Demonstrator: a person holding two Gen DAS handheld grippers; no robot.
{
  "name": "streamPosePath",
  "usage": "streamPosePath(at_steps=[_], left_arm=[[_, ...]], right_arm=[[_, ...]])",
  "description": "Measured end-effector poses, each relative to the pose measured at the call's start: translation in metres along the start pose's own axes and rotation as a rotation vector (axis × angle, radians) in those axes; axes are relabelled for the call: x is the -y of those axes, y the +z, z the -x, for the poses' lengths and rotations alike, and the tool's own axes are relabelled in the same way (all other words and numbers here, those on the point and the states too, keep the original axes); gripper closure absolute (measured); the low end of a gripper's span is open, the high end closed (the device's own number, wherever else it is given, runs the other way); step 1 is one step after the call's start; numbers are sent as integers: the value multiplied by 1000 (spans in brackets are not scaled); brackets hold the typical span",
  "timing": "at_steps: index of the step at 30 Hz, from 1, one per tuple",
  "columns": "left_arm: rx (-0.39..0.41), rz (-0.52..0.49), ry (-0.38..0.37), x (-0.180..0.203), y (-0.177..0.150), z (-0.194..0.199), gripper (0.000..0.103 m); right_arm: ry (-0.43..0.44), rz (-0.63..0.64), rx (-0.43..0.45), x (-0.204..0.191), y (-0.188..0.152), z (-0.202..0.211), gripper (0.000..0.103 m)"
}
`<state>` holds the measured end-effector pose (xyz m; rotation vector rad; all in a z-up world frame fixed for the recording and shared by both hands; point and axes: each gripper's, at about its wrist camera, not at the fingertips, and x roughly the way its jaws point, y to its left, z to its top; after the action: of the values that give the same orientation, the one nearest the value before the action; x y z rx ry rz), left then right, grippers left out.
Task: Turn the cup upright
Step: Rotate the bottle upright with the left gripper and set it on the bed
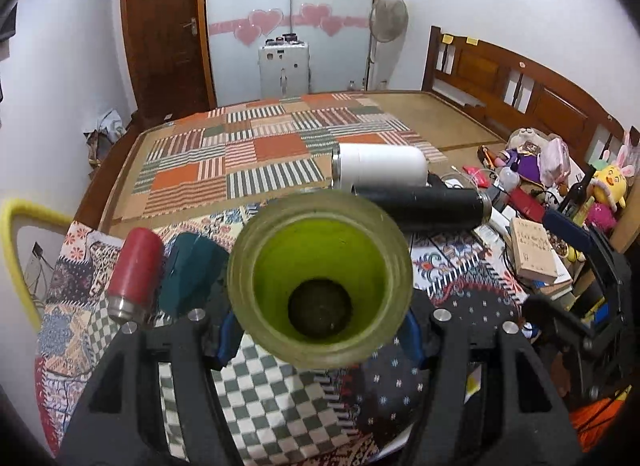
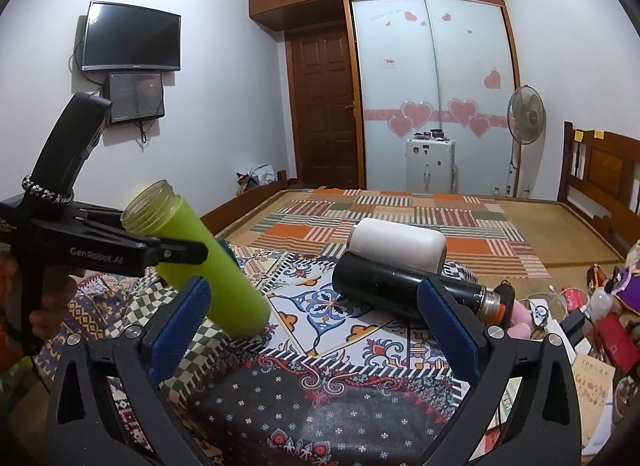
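My left gripper (image 1: 320, 330) is shut on a lime-green cup (image 1: 320, 278), whose open mouth faces the left wrist camera. In the right wrist view the green cup (image 2: 208, 262) is tilted, mouth up and to the left, its base touching or just above the patterned cloth (image 2: 320, 330), with the left gripper (image 2: 180, 254) clamped around its middle. My right gripper (image 2: 316, 326) is open and empty, low over the cloth to the right of the cup.
A black flask (image 2: 404, 286) and a white cup (image 2: 400, 242) lie on their sides behind it. A red cup (image 1: 134, 270) and a teal cup (image 1: 192, 270) lie at the left. Books and toys (image 1: 560, 217) crowd the right edge.
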<state>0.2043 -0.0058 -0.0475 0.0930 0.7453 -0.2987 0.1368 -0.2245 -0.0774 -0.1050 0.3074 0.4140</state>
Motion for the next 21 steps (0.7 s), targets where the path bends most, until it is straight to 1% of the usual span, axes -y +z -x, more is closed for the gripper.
streamPosePath(at_steps=[4,6,11,16,18,21], left_arm=[[-21,1,-34,4,3,-15,40],[-30,-2,-40,7,0,-21,40],[8,-29,-20,14,-6,-19,40],[5,13,-27,9,-6,-19,39],[17,5,-21,11,-8,-19,33],[43,-12,8,13,-11,-13,31]], right_arm=[[-9,0,-4,-1,0,-3,0],[-11,2,-4,-1,1,-2,0],[-11,4,-8,-2,0,-2,0],[-10,3,-8,-3,1,-2,0],[-9,2,-5,-4,2,1,0],[-13,5,2,-6,4,4,0]])
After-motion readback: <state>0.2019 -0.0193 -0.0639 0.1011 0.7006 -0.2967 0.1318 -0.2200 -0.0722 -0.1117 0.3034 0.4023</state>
